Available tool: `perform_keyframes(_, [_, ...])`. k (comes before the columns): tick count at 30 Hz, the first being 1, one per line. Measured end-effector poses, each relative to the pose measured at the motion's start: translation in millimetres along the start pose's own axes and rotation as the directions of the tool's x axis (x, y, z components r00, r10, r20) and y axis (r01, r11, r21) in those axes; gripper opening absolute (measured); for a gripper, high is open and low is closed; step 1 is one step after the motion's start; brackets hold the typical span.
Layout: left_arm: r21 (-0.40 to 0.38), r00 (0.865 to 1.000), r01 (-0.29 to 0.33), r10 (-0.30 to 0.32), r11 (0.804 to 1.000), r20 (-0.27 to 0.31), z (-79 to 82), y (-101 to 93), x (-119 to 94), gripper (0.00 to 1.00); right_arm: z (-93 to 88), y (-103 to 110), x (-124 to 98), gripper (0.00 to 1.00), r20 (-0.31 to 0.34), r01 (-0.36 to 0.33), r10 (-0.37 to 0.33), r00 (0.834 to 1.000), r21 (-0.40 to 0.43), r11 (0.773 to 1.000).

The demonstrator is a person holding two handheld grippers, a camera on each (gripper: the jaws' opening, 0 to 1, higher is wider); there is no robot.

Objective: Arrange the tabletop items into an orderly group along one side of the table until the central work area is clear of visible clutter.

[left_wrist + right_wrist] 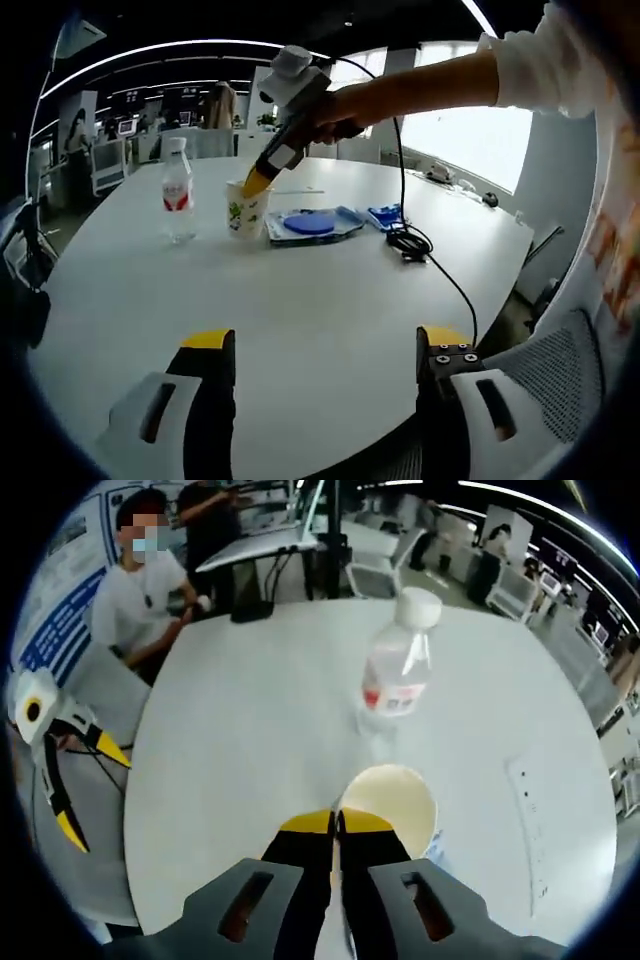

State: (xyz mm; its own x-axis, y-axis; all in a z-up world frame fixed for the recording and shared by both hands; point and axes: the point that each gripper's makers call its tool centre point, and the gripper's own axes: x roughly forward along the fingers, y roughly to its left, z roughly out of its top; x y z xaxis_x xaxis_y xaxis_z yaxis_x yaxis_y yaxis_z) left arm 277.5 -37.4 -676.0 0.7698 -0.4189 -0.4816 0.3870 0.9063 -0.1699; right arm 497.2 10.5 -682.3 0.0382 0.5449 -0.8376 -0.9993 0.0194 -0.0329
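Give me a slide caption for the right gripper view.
Right claw shut on the paper cup rim, water bottle standing just beyond on the white table.

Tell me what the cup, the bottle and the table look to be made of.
Cup: likely paper, matte off-white with a small green print and a thin rolled rim. Bottle: clear plastic, see-through walls, white screw cap, red and white label. Table: smooth white top with a soft sheen, perhaps laminate; the core cannot be told. The right gripper is shut on the cup rim.
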Motion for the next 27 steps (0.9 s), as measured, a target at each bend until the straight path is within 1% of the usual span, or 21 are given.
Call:
perform_keyframes(4, [0.019,1.0,0.011,-0.01,1.0,-0.015,-2.7,-3.5,1.3,0.75,-1.0,-8.8,3.6,0.0,-0.01,0.018,-0.018,1.0,-0.009,1.0])
perform_keyframes(7, [0.022,1.0,0.013,-0.012,1.0,-0.016,-3.0,-4.0,1.1,0.75,-2.3,-11.7,6.2,0.0,-0.016,0.025,-0.025,1.0,-0.009,1.0])
perform_keyframes(10, [0.012,1.0,0.008,-0.008,1.0,-0.013,-2.7,-2.7,0.6,0.75,-3.3,-11.9,9.9,0.0,-0.025,0.02,-0.02,0.999,-0.014,1.0])
perform_keyframes(12, [0.007,1.0,0.002,-0.002,1.0,-0.01,-2.5,-1.1,0.0,0.75,-7.2,-10.2,12.0,0.0,-0.036,0.013,-0.013,0.999,-0.014,1.0])
perform_keyframes(14, [0.001,1.0,-0.001,0.001,1.0,-0.008,-2.3,-0.3,-0.3,0.75,-11.2,-10.5,18.6,0.0,-0.047,0.012,-0.013,0.999,-0.021,1.0])
perform_keyframes(15, [-0.002,1.0,-0.002,0.002,1.0,-0.012,-3.1,0.1,-0.3,0.74,-10.1,-9.8,16.5,0.0,-0.052,0.014,-0.016,0.999,-0.024,1.0])
perform_keyframes(20, [-0.002,1.0,-0.004,0.004,1.0,-0.016,-4.4,0.9,0.1,0.75,-7.5,-11.2,22.7,0.0,-0.055,0.011,-0.013,0.998,-0.038,0.999])
perform_keyframes(23, [0.002,1.0,-0.002,0.002,1.0,-0.019,-4.5,-0.2,0.3,0.75,-9.6,-9.0,20.1,0.0,-0.059,0.01,-0.012,0.998,-0.033,0.999])
perform_keyframes(27, [0.002,1.0,-0.002,0.002,1.0,-0.021,-4.7,-0.3,0.6,0.75,-9.0,-8.2,22.4,0.0,-0.058,0.003,-0.005,0.998,-0.033,0.999])
